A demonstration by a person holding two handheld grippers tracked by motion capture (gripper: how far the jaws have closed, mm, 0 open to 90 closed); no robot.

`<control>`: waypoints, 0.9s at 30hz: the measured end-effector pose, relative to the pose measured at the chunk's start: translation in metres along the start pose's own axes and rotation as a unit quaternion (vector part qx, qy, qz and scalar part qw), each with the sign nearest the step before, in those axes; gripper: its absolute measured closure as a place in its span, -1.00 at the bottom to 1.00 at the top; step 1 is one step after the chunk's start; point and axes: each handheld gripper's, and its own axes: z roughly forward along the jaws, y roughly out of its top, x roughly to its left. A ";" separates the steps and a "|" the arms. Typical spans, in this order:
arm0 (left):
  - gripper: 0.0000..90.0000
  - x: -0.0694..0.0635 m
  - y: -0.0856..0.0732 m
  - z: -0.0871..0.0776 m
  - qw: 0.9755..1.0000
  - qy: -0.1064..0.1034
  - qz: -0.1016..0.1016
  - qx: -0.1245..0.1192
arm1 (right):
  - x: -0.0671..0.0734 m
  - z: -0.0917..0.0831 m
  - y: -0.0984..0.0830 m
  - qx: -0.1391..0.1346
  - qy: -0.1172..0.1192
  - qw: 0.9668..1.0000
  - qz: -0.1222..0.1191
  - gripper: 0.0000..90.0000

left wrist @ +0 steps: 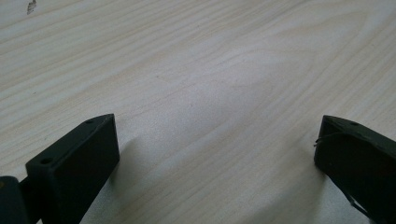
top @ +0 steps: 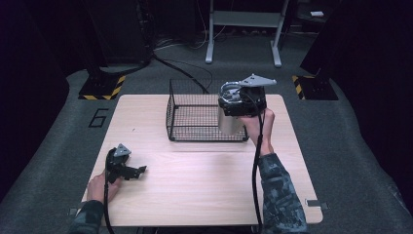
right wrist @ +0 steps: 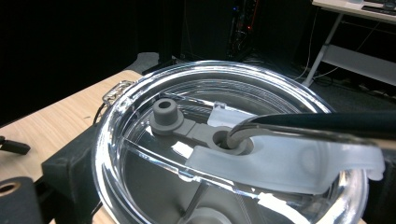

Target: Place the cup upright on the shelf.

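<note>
A steel tumbler (top: 230, 124) with a clear lid (right wrist: 140, 98) hangs at the near right corner of a black wire basket (top: 171, 117). My right gripper (top: 238, 100) is shut on its upper part, with one black finger (right wrist: 65, 163) pressed against its side. In the right gripper view the lid carries a grey plug (right wrist: 166, 112), a frosted tab and a bent metal straw (right wrist: 327, 123). I cannot tell whether the tumbler's base touches the basket floor. My left gripper (top: 141, 170) lies on the wooden table (top: 204, 185) at the near left, open (left wrist: 217, 140), with only bare wood between its jaws.
The basket stands at the back middle of the table. Grey carpet surrounds the table. Beyond it are a white frame's legs (top: 275, 44), black stands with yellow-striped bases (top: 102, 87) and cables on the floor.
</note>
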 end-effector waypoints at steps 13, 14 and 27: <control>-1.00 0.000 0.000 0.000 1.000 0.000 -0.002 -0.001 | -0.011 0.025 0.015 0.008 -0.010 1.000 0.009 -0.92; -1.00 0.000 0.000 0.000 1.000 0.000 -0.002 -0.001 | -0.012 0.027 0.015 0.008 -0.011 1.000 0.006 -0.92; -1.00 0.000 0.000 0.000 1.000 0.000 -0.001 -0.001 | -0.022 0.061 0.013 0.014 -0.027 0.999 0.018 -0.92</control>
